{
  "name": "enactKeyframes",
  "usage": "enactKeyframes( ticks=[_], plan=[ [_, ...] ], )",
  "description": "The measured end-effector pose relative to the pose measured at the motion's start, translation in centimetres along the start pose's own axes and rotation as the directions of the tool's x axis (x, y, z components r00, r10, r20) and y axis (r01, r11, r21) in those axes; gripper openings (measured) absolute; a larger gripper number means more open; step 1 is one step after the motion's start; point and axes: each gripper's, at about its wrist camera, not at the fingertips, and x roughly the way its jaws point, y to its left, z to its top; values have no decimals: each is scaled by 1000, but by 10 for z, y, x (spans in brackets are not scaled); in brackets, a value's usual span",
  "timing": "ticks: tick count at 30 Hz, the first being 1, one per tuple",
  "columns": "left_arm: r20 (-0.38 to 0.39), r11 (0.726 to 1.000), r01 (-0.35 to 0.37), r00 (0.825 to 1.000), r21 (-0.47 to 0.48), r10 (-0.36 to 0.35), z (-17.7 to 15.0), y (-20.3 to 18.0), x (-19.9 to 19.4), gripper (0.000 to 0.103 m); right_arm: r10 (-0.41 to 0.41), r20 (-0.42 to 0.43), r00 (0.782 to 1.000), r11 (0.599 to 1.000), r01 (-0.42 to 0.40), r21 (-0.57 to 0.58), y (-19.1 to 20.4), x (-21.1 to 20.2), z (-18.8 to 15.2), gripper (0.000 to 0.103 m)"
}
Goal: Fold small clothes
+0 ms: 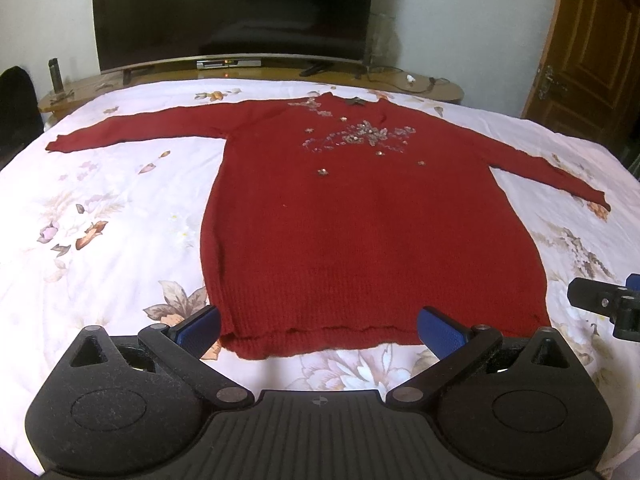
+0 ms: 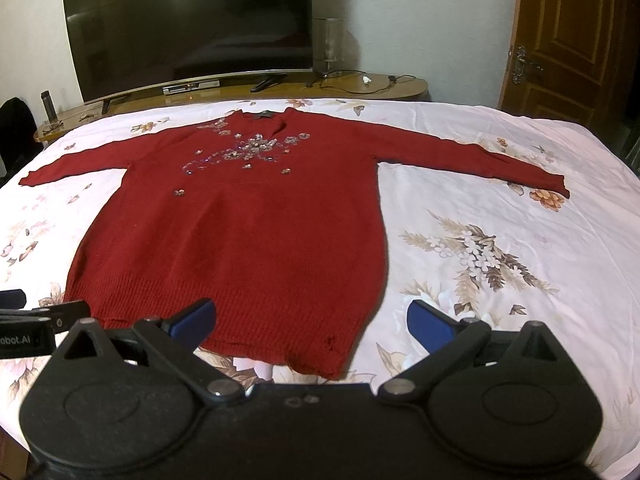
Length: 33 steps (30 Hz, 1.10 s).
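Both tools are released: my left tool (image 1: 319,330) hangs with its blue pads spread wide over the near hem, and my right tool (image 2: 311,321) is spread the same way over the hem's right corner, neither gripping anything. Between and beyond them the red sweater (image 1: 360,232) lies flat and face up on the bed (image 1: 100,240), neck toward the far side, left sleeve (image 1: 132,132) and right sleeve (image 2: 472,156) stretched straight out.

I judge folding has not begun, so the first move is probably a sleeve or a side brought across the body. To do it cleanly I would take the knit at two points along one side, say cuff and hem corner, pinching only the sweater and not the sheet beneath. The knit looks thick and limp, so I would lift low and carry both points together to keep the edge straight. The beadwork (image 2: 248,148) on the chest could snag; I would lay fabric over it gently.
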Motion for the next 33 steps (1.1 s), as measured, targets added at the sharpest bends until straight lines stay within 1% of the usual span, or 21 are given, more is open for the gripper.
enactKeyframes(
  ticks=[25, 29, 31, 33],
  plan=[
    [-9, 1000, -12, 1000, 8, 12, 0, -7, 6, 103, 11, -7, 1000, 1000, -10, 18, -9, 2, -3, 102],
    [4, 1000, 3, 1000, -14, -3, 10, 3, 14, 103, 4, -1, 1000, 998, -4, 56, -22, 6, 0, 102],
    [19, 1000, 3, 1000, -29, -2, 21, 12, 23, 103, -9, 15, 1000, 997, 8, 78, -35, 8, 5, 102],
    [45, 999, 28, 999, -32, -27, 39, 22, 35, 103, 2, 48, 999, 993, -7, 115, -55, 13, 14, 102]
  ],
)
